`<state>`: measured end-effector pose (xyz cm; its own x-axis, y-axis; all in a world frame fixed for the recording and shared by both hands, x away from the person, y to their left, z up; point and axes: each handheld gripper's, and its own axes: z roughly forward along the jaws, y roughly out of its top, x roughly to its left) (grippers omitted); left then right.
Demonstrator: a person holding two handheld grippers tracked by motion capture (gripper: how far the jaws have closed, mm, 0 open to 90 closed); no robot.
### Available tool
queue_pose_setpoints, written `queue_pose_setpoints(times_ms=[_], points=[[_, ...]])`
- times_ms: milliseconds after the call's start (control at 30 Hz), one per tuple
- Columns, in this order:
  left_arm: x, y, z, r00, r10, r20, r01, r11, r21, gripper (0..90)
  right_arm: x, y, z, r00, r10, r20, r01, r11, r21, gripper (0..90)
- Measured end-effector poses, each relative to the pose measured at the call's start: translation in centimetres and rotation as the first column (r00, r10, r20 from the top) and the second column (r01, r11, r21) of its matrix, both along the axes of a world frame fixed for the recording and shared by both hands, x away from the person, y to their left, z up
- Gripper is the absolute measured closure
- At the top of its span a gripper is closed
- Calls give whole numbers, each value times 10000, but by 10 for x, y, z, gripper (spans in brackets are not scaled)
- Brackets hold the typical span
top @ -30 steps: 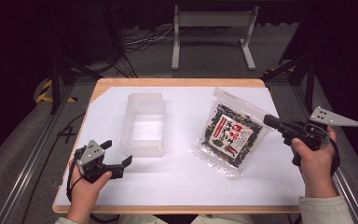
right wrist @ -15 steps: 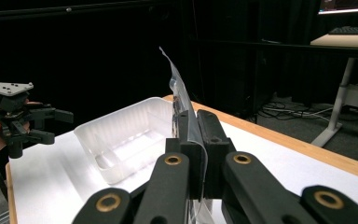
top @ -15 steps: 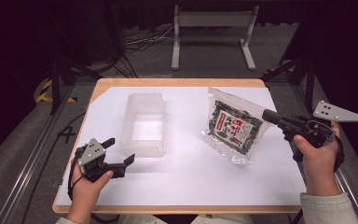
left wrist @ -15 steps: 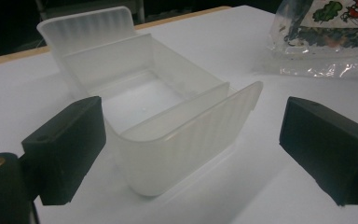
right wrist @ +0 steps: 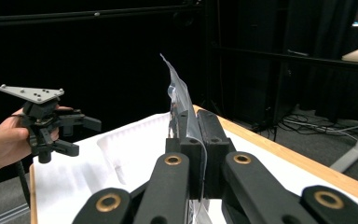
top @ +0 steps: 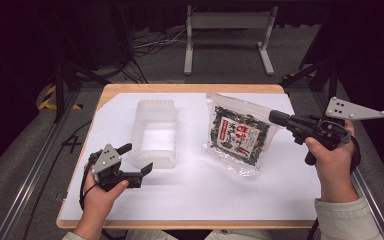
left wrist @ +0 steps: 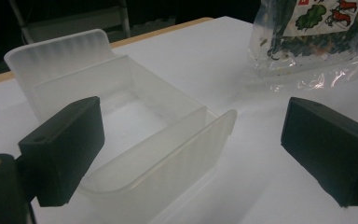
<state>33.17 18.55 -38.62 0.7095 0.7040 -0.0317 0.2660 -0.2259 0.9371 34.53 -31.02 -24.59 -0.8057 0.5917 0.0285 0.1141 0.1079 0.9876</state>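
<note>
The right gripper [top: 276, 118] has its jaws clamped tight on the edge of the clear snack bag [top: 239, 133], and the bag hangs tilted off the white table sheet [top: 205, 185], its far end up in the grip and its lower corner just at the surface to the right of the container. From the right gripper view, the thin film of the bag [right wrist: 181, 100] stands up edge-on, pinched between the two black pads. Over on the other side, the left gripper [top: 139, 159] sits low near the front left of the table with its jaws spread wide and nothing between them. In the left gripper view the translucent plastic container [left wrist: 121, 121] lies open-topped right ahead, its near corner between the two spread pads but untouched, and the bag [left wrist: 307, 42] shows beyond it at the upper right. In the high view the container [top: 155, 132] rests flat on the sheet, left of the bag and well clear of it.
</note>
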Motion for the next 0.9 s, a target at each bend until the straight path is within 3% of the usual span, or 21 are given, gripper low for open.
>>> queue_pose_setpoints(times_ms=[300, 533, 733, 900], points=[[5, -21, 13, 9982, -546, 237, 553, 9981, -273, 51, 3, 21, 10, 9985, 521, 144, -518, 9985, -186, 900], [12, -46, 29, 9917, -1133, 603, 1156, 9927, -357, 42, 3, 30, 15, 9966, 805, 198, -802, 9967, -144, 900], [16, -62, 37, 9836, -1579, 873, 1645, 9836, -734, 34, 3, 34, 17, 9943, 1031, 256, -1029, 9947, -84, 900], [24, -75, 43, 9795, -1878, 726, 1949, 9750, -1071, 35, 2, 37, 18, 9924, 1197, 290, -1196, 9928, -42, 900]])
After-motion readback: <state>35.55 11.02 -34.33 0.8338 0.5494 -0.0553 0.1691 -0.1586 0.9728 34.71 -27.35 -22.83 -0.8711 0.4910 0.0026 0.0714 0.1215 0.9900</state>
